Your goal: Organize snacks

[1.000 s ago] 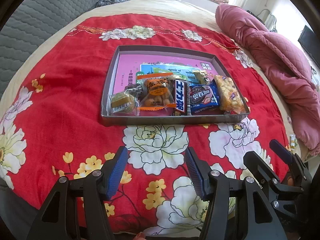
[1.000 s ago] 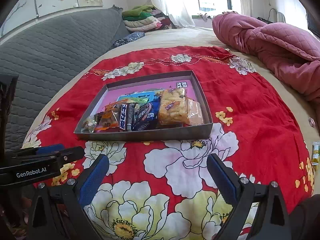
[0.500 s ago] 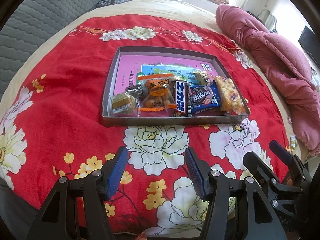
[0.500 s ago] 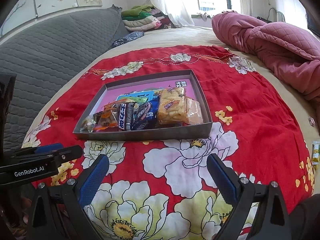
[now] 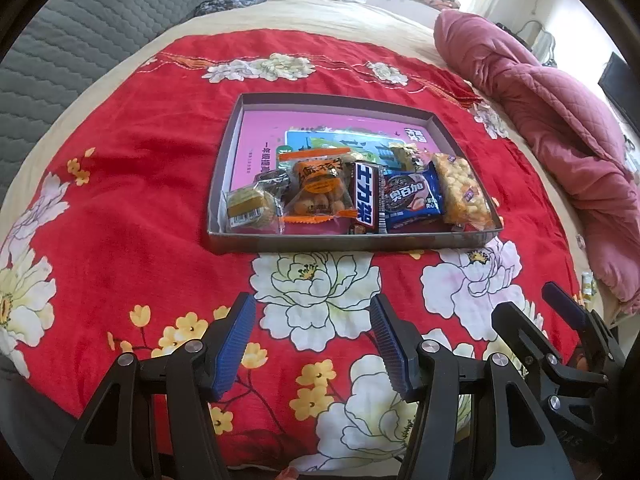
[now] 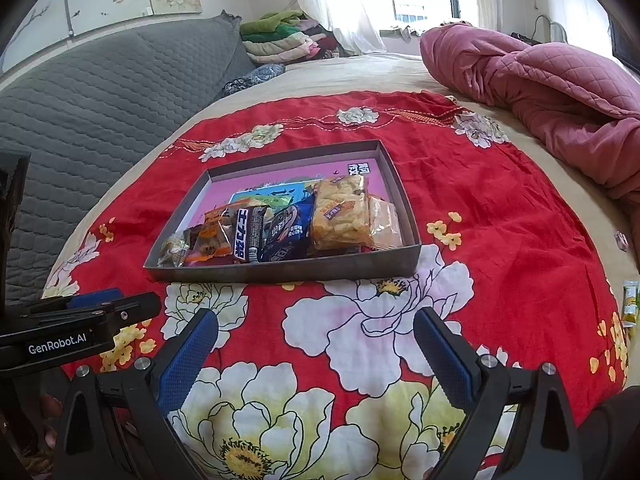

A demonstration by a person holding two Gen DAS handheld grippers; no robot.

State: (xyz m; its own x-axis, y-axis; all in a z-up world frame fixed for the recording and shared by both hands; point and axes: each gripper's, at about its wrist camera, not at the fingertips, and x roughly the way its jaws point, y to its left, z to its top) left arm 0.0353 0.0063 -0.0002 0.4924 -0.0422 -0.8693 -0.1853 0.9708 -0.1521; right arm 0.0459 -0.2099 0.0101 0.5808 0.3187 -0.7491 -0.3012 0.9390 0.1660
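Observation:
A shallow grey box with a pink floor sits on the red floral cloth. Several snack packs lie in a row along its near wall: a small cake, an orange pack, a dark bar, a blue biscuit pack and a yellow puffed pack. My left gripper is open and empty, short of the box. My right gripper is open and empty, also short of the box.
A red floral cloth covers the bed. A pink quilt is heaped at the right. A grey padded headboard runs along the left. A small snack pack lies off the cloth's right edge.
Both views have drifted very slightly; the box sits a touch lower in the left wrist view. Both grippers stay open and nothing has been picked up.

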